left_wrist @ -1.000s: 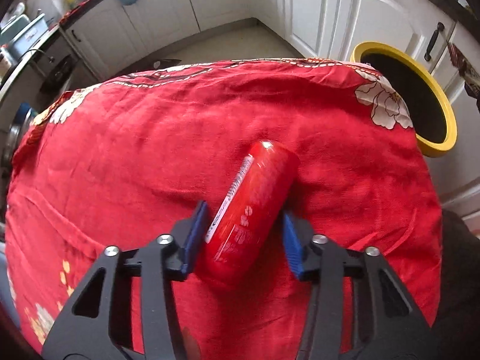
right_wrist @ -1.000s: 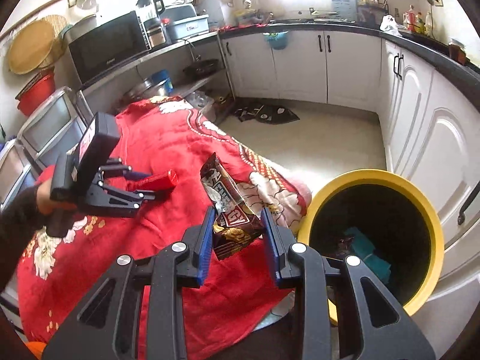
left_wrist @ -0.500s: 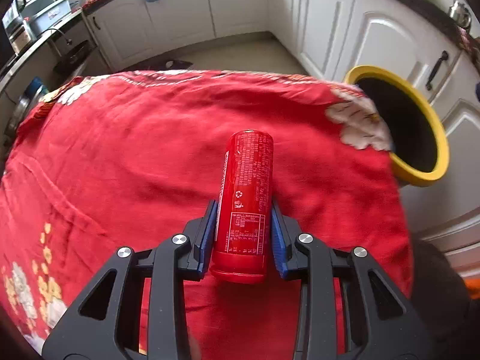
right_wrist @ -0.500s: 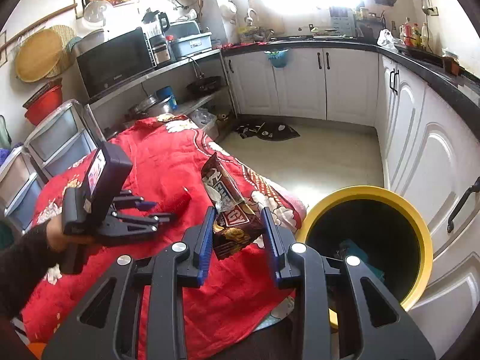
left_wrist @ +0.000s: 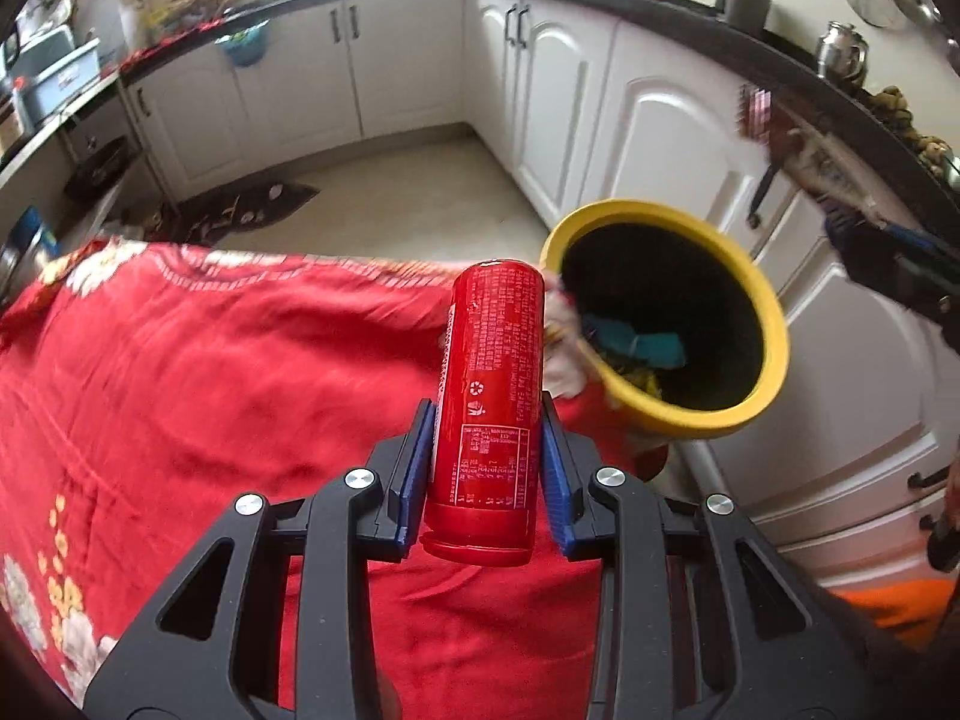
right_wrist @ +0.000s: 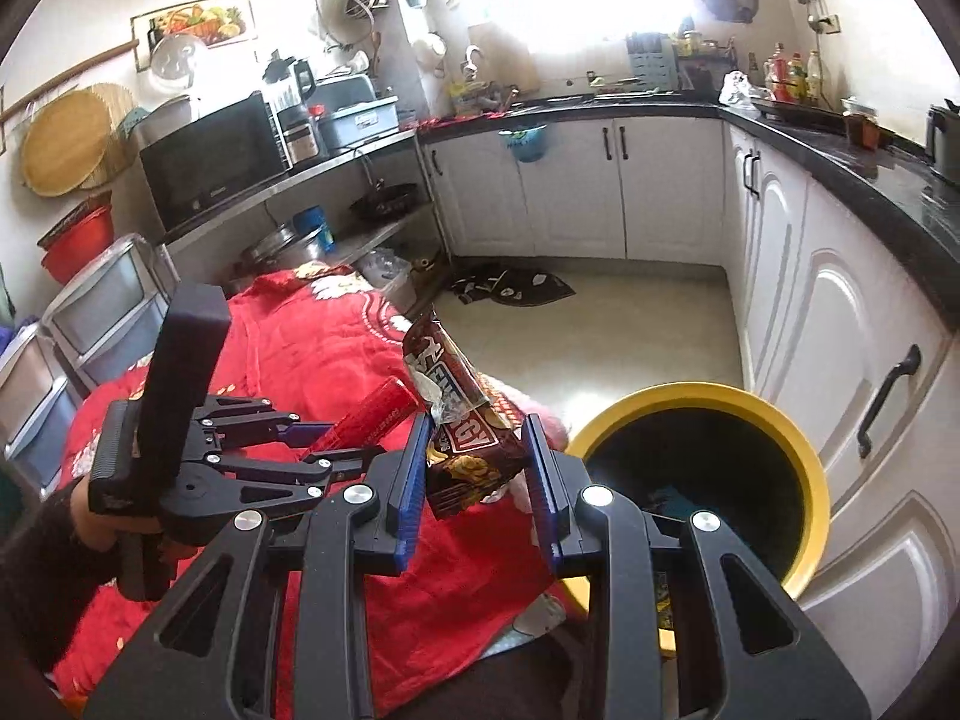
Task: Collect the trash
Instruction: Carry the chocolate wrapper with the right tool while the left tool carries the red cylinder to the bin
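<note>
The left gripper (left_wrist: 485, 468) pinches a red can (left_wrist: 489, 396) between its blue pads and holds it up off the red cloth (left_wrist: 210, 372), near the yellow bin (left_wrist: 774, 324). The right gripper (right_wrist: 477, 486) pinches a brown snack wrapper (right_wrist: 462, 420), also in the air, just left of the bin's rim. Some trash lies inside the bin, which stands on the floor by white cupboards (right_wrist: 840, 324).
</note>
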A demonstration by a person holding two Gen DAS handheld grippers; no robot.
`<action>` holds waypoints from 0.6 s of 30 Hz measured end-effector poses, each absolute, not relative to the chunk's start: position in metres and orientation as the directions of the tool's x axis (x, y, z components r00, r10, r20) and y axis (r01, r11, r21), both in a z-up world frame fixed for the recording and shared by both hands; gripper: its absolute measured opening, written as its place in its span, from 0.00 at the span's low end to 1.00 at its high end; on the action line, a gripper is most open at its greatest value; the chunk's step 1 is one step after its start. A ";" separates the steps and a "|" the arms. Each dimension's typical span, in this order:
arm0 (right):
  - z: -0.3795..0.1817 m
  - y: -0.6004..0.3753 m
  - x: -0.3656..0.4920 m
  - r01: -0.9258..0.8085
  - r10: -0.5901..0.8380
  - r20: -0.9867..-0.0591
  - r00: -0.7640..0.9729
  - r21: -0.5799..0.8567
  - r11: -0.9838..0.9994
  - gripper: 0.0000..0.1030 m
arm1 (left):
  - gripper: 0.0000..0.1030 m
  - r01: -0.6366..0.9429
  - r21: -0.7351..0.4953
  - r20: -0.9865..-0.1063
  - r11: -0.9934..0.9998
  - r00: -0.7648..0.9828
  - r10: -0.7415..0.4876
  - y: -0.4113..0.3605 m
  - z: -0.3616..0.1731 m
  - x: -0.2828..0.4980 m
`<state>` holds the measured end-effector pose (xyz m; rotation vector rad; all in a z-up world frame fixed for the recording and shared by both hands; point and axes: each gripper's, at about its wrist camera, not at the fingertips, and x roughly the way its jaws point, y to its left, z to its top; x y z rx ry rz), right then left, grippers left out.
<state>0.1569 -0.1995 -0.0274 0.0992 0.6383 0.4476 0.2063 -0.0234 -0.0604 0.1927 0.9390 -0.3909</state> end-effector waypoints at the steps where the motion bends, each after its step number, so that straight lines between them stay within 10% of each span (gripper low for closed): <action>1: -0.027 -0.204 0.156 -0.366 0.430 -0.550 0.716 0.229 0.902 0.28 | 0.25 0.416 -0.009 -0.811 0.909 0.529 -0.250 -0.029 -0.057 0.205; 18: -0.016 -0.254 0.150 -0.251 0.332 -0.516 0.790 0.222 0.942 0.28 | 0.25 0.461 -0.058 -0.742 0.886 0.573 -0.347 -0.096 -0.026 0.215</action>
